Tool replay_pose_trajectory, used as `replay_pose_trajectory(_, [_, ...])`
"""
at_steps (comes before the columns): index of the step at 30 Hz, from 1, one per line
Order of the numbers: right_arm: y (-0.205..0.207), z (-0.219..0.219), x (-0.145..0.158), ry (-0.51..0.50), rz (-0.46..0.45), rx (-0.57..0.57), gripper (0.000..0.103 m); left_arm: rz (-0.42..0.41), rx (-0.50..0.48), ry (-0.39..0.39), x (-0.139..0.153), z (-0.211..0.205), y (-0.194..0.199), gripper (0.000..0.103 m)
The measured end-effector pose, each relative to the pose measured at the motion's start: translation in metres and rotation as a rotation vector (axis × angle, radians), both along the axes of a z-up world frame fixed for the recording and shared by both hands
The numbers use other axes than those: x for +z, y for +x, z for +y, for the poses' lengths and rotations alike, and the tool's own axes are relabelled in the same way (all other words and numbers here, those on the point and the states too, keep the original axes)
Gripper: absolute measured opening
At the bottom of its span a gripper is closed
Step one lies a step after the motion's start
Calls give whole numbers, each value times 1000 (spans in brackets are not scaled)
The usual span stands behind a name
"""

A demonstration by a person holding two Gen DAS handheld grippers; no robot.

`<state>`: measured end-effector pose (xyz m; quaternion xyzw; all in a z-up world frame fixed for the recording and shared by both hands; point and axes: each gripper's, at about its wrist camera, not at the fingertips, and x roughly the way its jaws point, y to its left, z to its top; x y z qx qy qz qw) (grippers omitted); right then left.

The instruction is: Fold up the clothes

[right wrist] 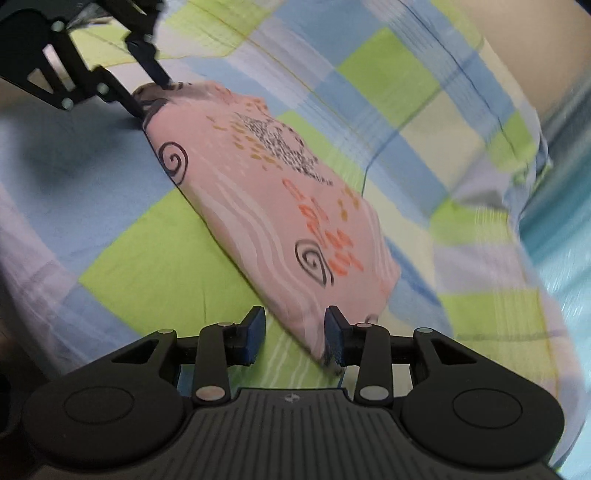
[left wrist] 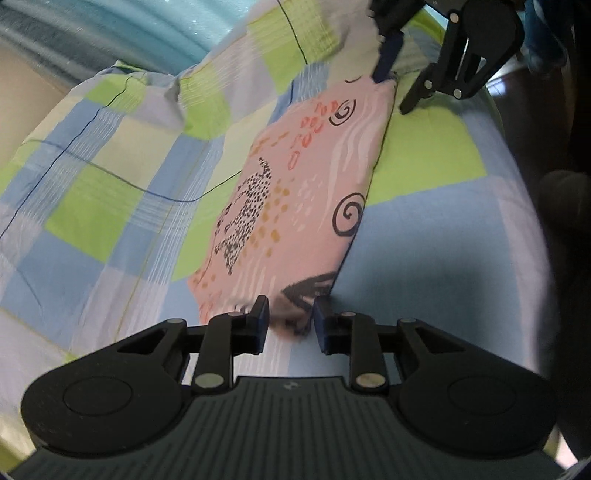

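A folded pink garment with black spirals, dots and orange marks lies flat on a checked bedsheet. My left gripper is open at one short end, its blue-padded fingers straddling that end's corner of cloth. At the opposite end, my right gripper is also open. The garment's corner lies between its fingers, close to the right pad. Neither gripper clamps the cloth.
The green, blue and white sheet bunches into a raised fold beyond the garment. A turquoise surface lies past the sheet's edge. A dark shape fills the right border of the left wrist view.
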<state>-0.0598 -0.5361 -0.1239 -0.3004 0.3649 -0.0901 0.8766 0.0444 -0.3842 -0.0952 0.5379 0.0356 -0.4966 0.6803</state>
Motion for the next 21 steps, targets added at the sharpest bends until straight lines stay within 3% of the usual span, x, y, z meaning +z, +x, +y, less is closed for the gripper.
replay_pose_trajectory(2, [4, 1, -2, -13, -1, 15, 36, -18, -2, 15, -7, -4, 0, 17])
replay_pose_trajectory(5, [3, -5, -3, -22, -8, 17, 23, -3, 11, 7, -11, -1, 7, 13])
replay_pose_trajectory(10, [-4, -35, 0, 58, -11, -92, 23, 46, 60, -11, -8, 10, 16, 11])
replay_pose_trajectory(21, [-5, -33, -2, 95, -8, -117, 25, 138, 119, -13, 2, 3, 22, 10])
